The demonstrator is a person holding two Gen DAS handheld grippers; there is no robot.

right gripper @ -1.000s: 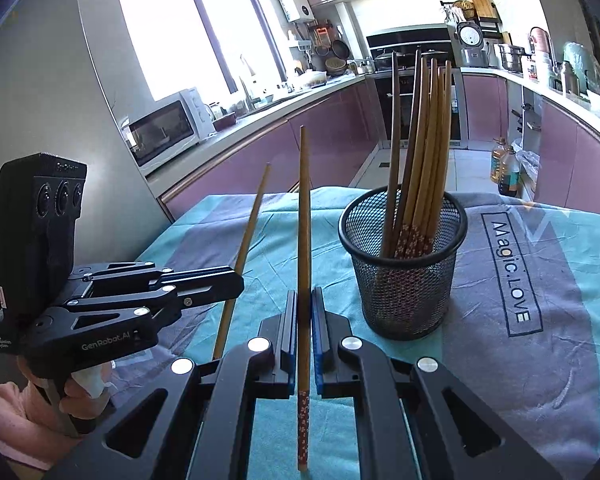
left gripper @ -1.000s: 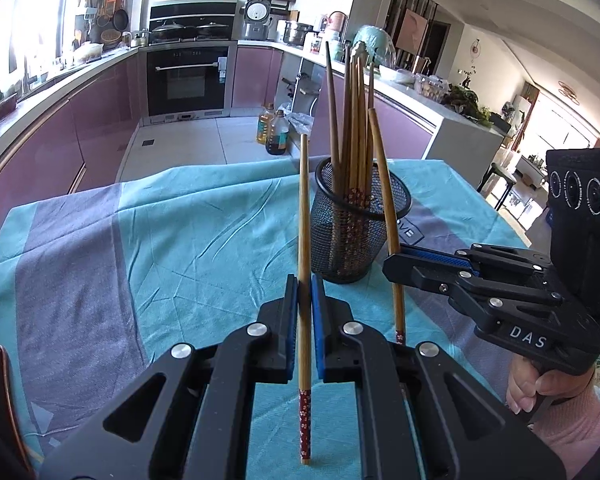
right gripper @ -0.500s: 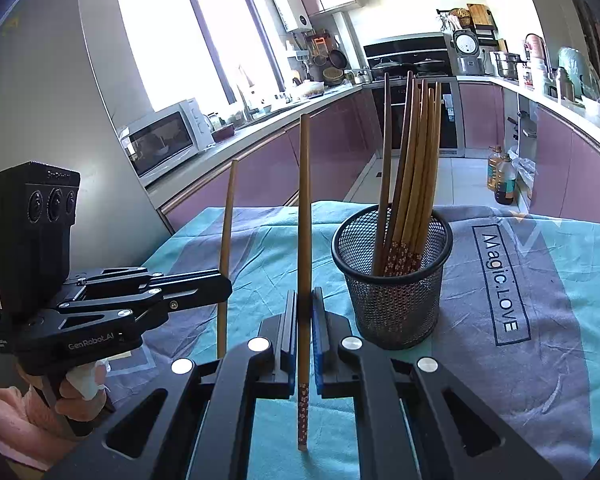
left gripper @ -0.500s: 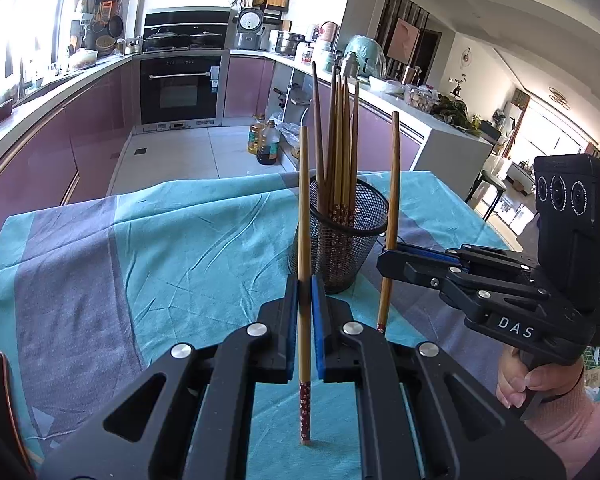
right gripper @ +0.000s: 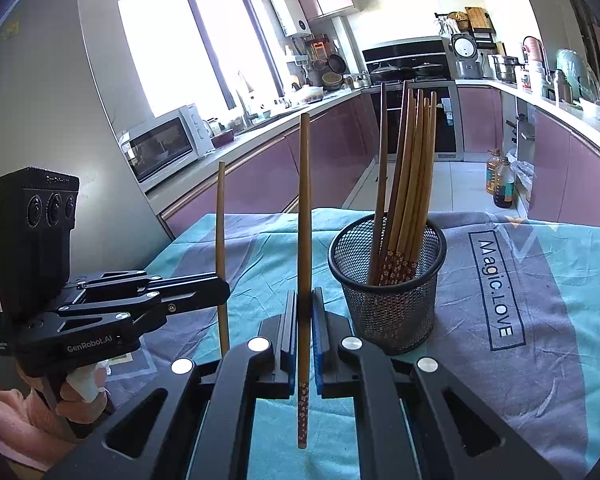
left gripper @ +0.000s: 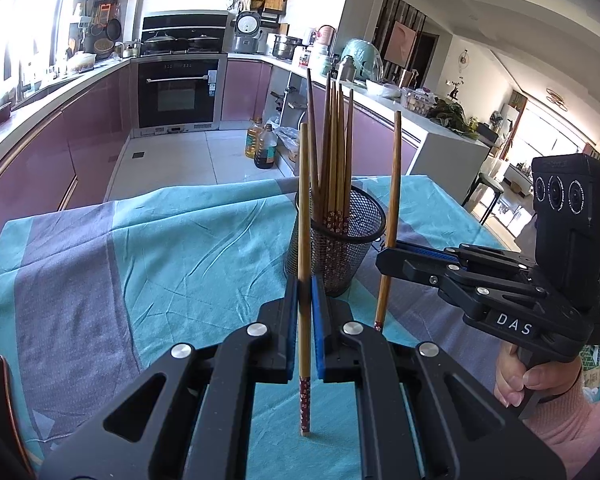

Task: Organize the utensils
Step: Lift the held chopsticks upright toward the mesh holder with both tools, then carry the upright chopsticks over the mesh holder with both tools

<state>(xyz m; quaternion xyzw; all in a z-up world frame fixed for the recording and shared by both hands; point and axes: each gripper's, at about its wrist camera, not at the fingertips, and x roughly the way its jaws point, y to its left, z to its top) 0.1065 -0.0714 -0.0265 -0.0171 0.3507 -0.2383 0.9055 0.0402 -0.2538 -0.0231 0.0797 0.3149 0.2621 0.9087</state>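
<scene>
My left gripper point(left gripper: 305, 284) is shut on a wooden chopstick point(left gripper: 304, 200) that stands upright, flower-patterned end down, above the teal cloth. My right gripper point(right gripper: 305, 298) is shut on a second upright chopstick point(right gripper: 304, 200). A black mesh holder point(left gripper: 340, 256) with several chopsticks point(left gripper: 334, 152) stands just beyond both. In the left wrist view the right gripper point(left gripper: 388, 256) and its chopstick point(left gripper: 394, 180) are right of the holder. In the right wrist view the left gripper point(right gripper: 222, 286) and its chopstick point(right gripper: 220, 216) are left of the holder point(right gripper: 388, 304).
A teal and grey tablecloth point(left gripper: 140, 260) with a printed label point(right gripper: 496, 288) covers the table. A hand in a pink sleeve point(left gripper: 540, 392) holds each gripper. Beyond the table's far edge are the kitchen floor, oil bottles point(left gripper: 262, 146), purple cabinets and a microwave point(right gripper: 164, 148).
Seen from the opposite wrist, each held chopstick has gone from leaning toward the holder to nearly upright. The holder now sits a little farther from both grippers.
</scene>
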